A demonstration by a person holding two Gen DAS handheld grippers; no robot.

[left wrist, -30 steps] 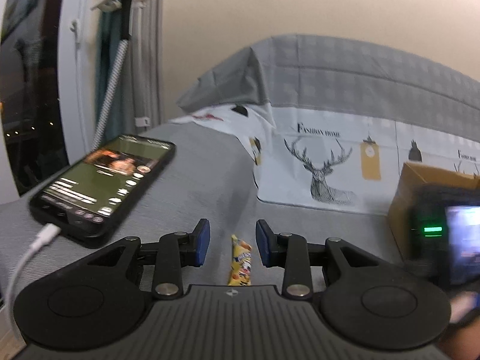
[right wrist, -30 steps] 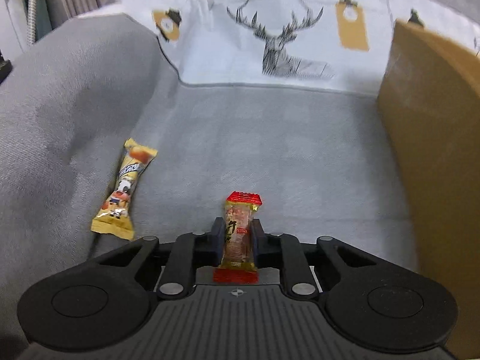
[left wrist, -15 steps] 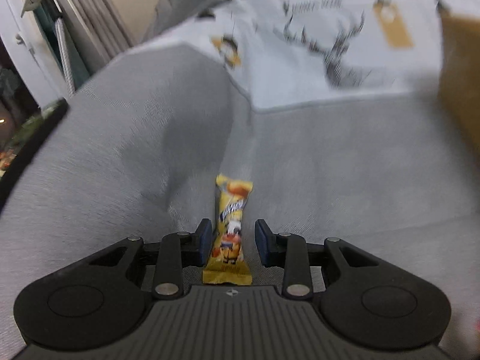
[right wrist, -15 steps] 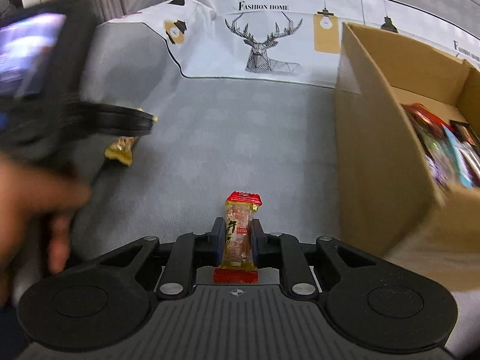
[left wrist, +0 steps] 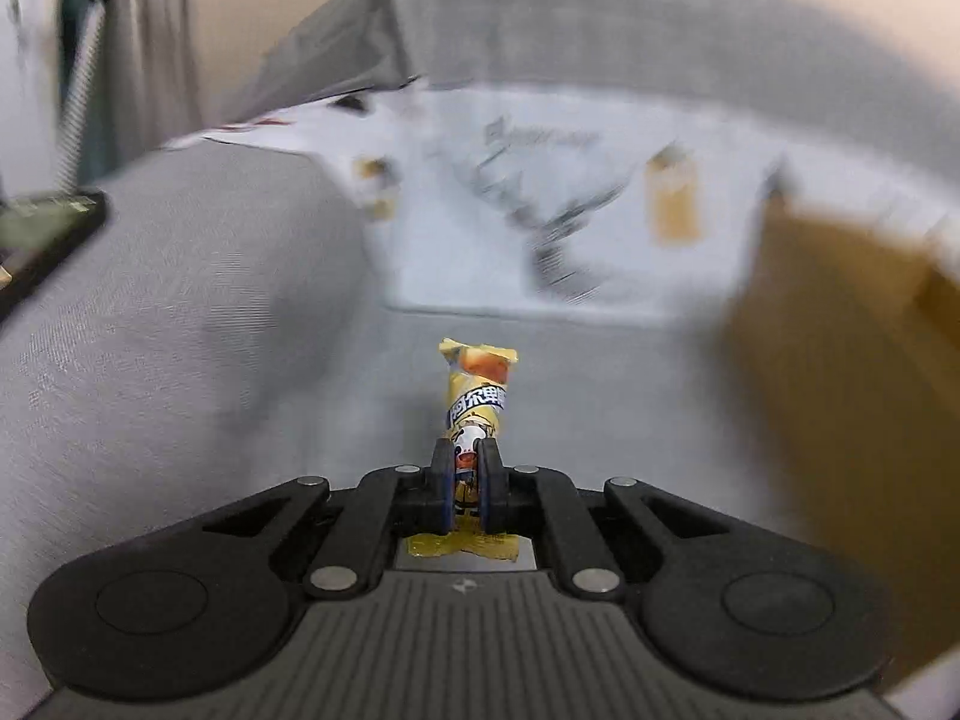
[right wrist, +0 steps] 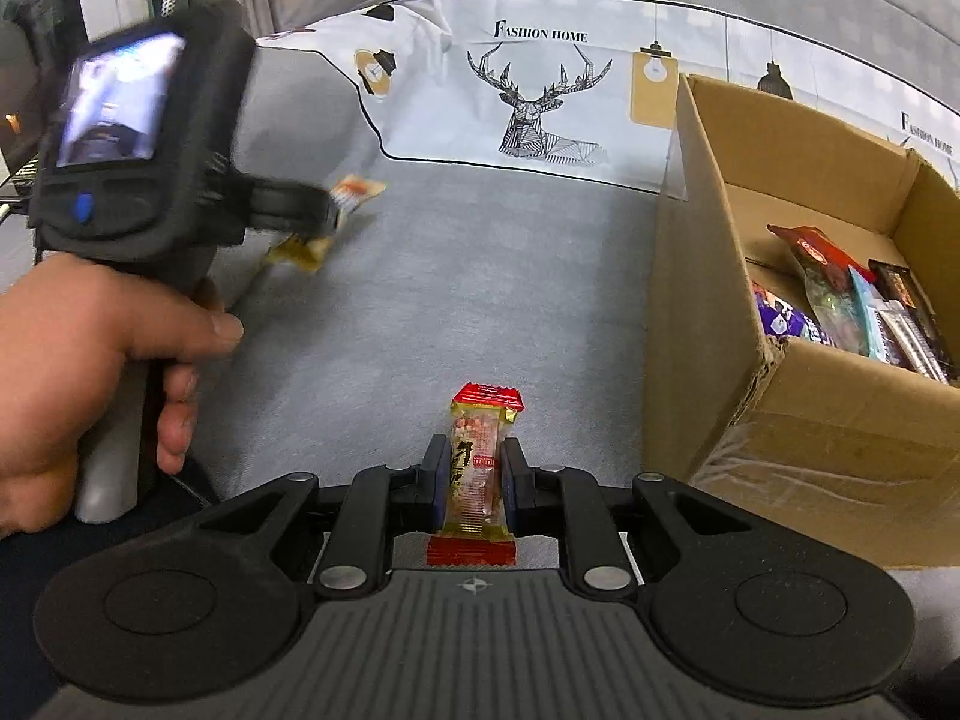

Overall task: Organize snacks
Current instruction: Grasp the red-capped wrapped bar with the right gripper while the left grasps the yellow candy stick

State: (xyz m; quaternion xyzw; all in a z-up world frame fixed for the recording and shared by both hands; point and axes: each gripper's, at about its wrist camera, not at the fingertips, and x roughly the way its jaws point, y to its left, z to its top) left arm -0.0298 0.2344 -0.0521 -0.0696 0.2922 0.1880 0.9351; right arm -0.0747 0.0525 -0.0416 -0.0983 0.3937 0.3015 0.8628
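A yellow snack bar [left wrist: 478,396] with a cartoon cow sticks up between the blue pads of my left gripper [left wrist: 466,456], whose jaws are closing and press on its wrapper. The right wrist view shows that gripper [right wrist: 324,213] from the side, carrying the yellow bar [right wrist: 357,189] just above the grey bedsheet [right wrist: 480,300]. My right gripper [right wrist: 475,462] is shut on a red-ended snack bar [right wrist: 483,420], held upright to the left of an open cardboard box [right wrist: 708,276]. The box holds several snack packets [right wrist: 852,300].
A person's hand [right wrist: 90,348] grips the left tool's handle. A white deer-print pillowcase [right wrist: 540,102] lies behind the sheet. A black phone [left wrist: 42,234] rests at the far left. The cardboard box [left wrist: 840,360] shows blurred at the right of the left wrist view.
The left gripper dipped to the yellow bar, closed on it and lifted it, tilting back up. The right gripper carried its red bar rightward, bringing the box's inside into view.
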